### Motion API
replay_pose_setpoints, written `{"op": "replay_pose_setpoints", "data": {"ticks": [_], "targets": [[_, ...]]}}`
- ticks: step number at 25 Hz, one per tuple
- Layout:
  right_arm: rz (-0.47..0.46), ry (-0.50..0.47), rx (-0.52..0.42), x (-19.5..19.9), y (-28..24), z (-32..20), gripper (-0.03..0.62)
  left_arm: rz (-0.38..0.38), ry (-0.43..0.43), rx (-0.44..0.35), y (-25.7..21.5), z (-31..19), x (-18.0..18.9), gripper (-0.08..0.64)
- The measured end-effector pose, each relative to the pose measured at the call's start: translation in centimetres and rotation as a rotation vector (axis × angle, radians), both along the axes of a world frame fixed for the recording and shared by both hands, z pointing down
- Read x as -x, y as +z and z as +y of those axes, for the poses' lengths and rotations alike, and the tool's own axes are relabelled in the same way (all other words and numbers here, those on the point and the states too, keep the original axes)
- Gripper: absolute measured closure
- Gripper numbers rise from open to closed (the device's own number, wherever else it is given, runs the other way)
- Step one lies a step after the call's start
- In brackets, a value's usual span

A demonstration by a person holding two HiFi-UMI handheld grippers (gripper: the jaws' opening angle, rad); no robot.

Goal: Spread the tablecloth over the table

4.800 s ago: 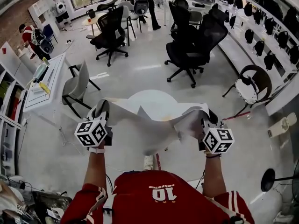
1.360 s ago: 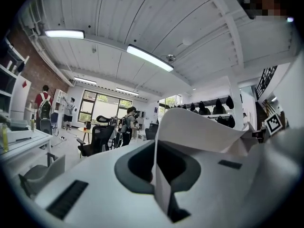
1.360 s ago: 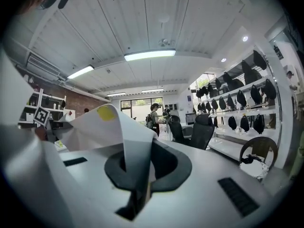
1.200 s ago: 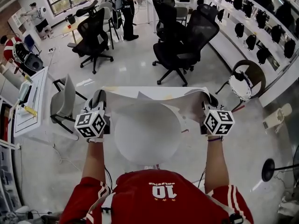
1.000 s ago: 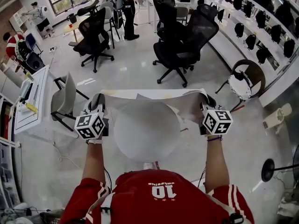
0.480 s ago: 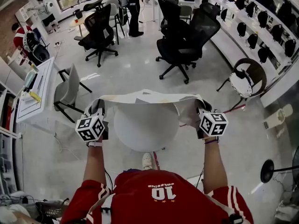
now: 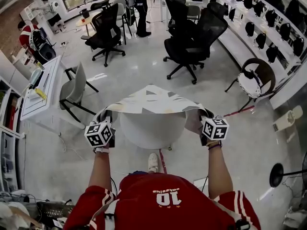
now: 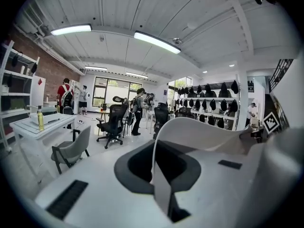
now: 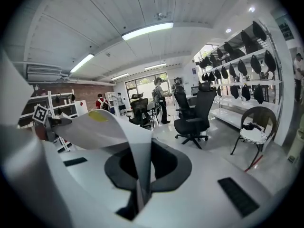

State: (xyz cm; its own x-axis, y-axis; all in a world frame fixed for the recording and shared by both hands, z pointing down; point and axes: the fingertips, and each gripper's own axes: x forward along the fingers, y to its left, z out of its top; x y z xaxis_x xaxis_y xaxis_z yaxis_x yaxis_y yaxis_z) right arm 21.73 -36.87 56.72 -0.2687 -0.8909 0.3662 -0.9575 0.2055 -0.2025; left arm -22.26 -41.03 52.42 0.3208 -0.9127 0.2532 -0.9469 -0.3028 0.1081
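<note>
Jaws of left gripper [image 7: 102, 117] and right gripper [image 7: 205, 117] clamp thin white tablecloth [image 7: 151, 99]; cloth has billowed forward over round white table [image 7: 152, 131], not yet laid.

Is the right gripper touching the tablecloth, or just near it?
Touching. In the right gripper view, the right gripper has its jaws closed on the tablecloth edge, which rises from between them.

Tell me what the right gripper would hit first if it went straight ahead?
Apart from the tablecloth it pinches, the right gripper seems to have open floor ahead; the black office chair probably comes first, though depth is unclear.
</note>
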Motion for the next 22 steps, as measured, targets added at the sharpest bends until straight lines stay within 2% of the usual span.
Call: {"op": "replay_pose_setpoints", "data": {"ticks": [9,12,16,19,22], "targets": [[-0.002,-0.009,0.083,0.6,2.7,2.8,0.575,0.001,-0.011,0.065,2.6,2.8,0.7,0.551],[0.004,-0.025,0.107,0.7,3.6,3.7,0.574,0.026,-0.024,0.095,3.9,3.6,1.2,0.549],[0.001,-0.053,0.146,0.9,4.9,4.8,0.572,0.023,-0.042,0.133,5.4,4.5,1.6,0.546],[0.033,-0.072,0.181,1.0,5.7,6.1,0.547,0.023,-0.033,0.151,6.1,5.4,1.8,0.535],[0.105,-0.101,0.229,1.4,7.0,7.9,0.523,0.013,-0.028,0.162,6.7,6.2,1.9,0.526]]}}
